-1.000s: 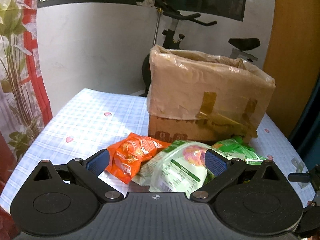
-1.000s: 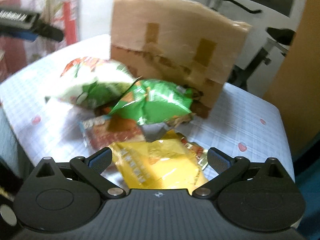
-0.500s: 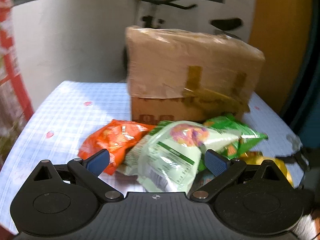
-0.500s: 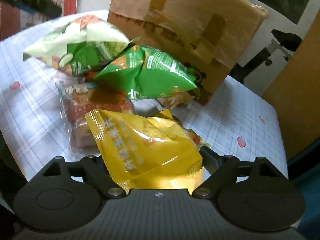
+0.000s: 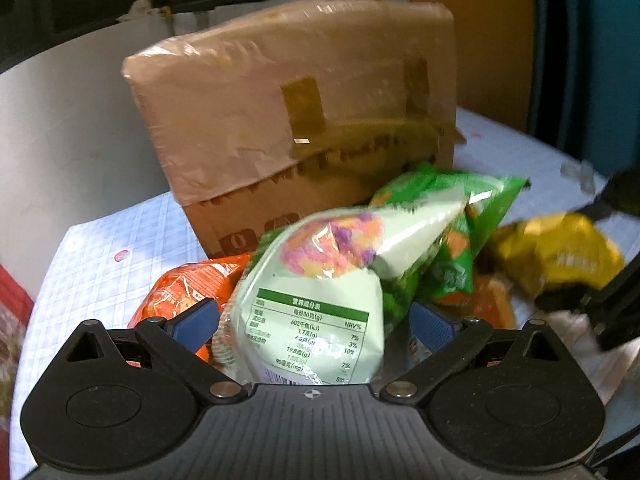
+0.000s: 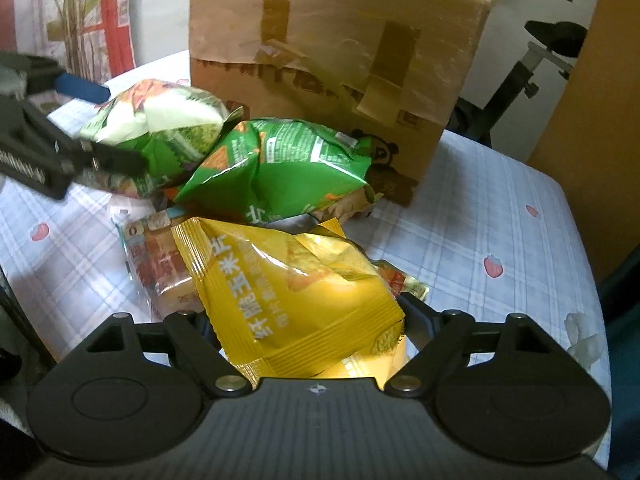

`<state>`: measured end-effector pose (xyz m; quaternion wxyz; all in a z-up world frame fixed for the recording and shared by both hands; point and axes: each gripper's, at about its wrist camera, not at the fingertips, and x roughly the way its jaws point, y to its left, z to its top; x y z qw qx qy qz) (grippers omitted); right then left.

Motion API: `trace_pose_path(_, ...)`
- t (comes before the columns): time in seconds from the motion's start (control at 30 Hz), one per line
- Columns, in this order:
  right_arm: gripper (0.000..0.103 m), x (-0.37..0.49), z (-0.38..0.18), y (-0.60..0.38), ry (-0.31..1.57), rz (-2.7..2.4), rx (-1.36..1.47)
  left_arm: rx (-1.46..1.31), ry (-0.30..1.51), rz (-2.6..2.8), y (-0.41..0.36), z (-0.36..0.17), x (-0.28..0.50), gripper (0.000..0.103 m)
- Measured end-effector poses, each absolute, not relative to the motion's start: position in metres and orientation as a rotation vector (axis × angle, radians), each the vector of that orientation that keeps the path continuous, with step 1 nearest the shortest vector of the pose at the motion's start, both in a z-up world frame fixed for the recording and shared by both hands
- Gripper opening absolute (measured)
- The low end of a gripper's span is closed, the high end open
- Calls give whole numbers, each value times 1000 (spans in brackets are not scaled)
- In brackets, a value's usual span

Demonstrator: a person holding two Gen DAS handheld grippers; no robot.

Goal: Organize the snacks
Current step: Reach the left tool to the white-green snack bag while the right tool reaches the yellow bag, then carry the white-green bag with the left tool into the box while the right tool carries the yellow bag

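Observation:
A heap of snack bags lies on the checked tablecloth in front of a taped cardboard box [image 5: 300, 100]. My left gripper [image 5: 314, 324] is open, and its blue pads stand on either side of the pale green bag [image 5: 320, 308] without pressing it. An orange bag [image 5: 180, 292] lies to its left and a bright green bag [image 5: 460, 208] behind it. My right gripper [image 6: 308, 320] is shut on the yellow bag [image 6: 288, 292], which hides both its pads. The right wrist view shows the left gripper [image 6: 104, 124] around the pale green bag [image 6: 160, 120].
A clear-wrapped brown pack [image 6: 160, 268] lies under the yellow bag. Bare tablecloth [image 6: 500, 208] stretches to the right, up to the table's edge. An exercise bike [image 6: 552, 40] stands behind the box, with an orange panel [image 5: 472, 40] at the right. A flowered curtain [image 6: 100, 20] hangs at the left.
The left gripper sank, rolled and came forward, so the pale green bag now sits between its fingers. The right gripper's jaws narrowed onto the yellow bag and crept closer.

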<state>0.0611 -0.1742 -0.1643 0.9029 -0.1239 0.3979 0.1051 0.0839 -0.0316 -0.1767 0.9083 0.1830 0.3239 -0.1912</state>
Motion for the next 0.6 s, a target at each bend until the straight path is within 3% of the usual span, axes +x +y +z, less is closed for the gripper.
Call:
trace_pose_path(0.3, 85, 59, -164, -177, 818, 211, -232, 560, 646, -348, -50, -205, 88, 102)
trace_pose_path(0.37, 85, 59, -163, -177, 817, 210, -229, 593, 634, -335, -53, -208, 87, 91)
trace_pose_path(0.4, 85, 58, -162, -178, 815, 210, -226, 597, 637, -330, -53, -208, 86, 78)
trace_pose_path(0.5, 85, 56, -158, -181, 808, 208, -215, 522, 653, -350, -44, -198, 85, 69)
trace_pose_path(0.6, 85, 53, -151, -185, 798, 205, -194, 433, 656, -370, -32, -183, 84, 67)
